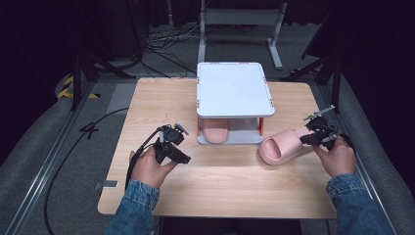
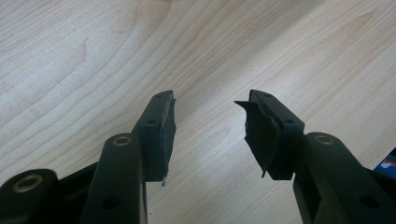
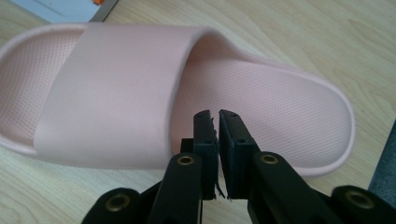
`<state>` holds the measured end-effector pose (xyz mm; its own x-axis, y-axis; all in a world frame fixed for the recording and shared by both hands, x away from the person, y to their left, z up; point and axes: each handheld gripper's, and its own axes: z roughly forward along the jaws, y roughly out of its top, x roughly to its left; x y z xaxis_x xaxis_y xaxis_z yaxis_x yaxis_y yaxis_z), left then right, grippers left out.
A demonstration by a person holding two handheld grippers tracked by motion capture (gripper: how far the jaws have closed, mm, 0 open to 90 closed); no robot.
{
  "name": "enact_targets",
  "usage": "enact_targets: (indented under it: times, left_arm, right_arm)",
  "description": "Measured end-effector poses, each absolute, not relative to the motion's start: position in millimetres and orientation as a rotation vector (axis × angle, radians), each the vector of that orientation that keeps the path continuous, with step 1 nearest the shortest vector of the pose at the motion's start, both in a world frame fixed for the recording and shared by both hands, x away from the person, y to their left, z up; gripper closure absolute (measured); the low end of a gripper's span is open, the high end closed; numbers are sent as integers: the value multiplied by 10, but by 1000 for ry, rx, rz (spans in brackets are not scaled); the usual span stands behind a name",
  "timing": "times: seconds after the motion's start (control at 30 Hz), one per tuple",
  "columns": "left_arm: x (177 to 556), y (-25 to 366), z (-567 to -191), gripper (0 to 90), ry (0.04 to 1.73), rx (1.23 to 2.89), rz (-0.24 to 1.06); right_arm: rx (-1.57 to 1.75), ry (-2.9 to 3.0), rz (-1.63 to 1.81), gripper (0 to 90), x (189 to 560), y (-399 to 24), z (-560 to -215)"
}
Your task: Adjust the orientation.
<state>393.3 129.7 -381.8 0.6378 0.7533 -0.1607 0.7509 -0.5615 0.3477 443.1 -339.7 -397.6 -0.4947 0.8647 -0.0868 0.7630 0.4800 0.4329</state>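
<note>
Left tool point(image 1: 172, 147) sits wide open over bare wooden table point(image 1: 220, 181), nothing between its jaws. Mid-table there's a white two-level rack point(image 1: 234, 90) with one pink slipper point(image 1: 214, 131) tucked underneath. The other pink slipper point(image 3: 140, 93) lies right of it, and the right tool point(image 3: 217, 116) looks nearly closed at its sidewall; can't tell if it's pinching the edge.

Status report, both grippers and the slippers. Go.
Left gripper open over bare table. Right gripper shut, at the loose slipper, nothing visibly pinched. Second slipper on rack lower shelf. Nothing in the way.
</note>
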Motion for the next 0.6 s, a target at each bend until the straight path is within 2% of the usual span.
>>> enact_targets:
  times: [0.3, 0.6]
  left_arm:
    - [3936, 1255, -3812, 525, 1181, 2484, 7]
    - [3968, 1207, -3830, 526, 1175, 2497, -9]
  right_arm:
    - [1366, 2476, 529, 860, 4226, -3388, -3946]
    - [1277, 2549, 550, 852, 3798, -3176, -3956]
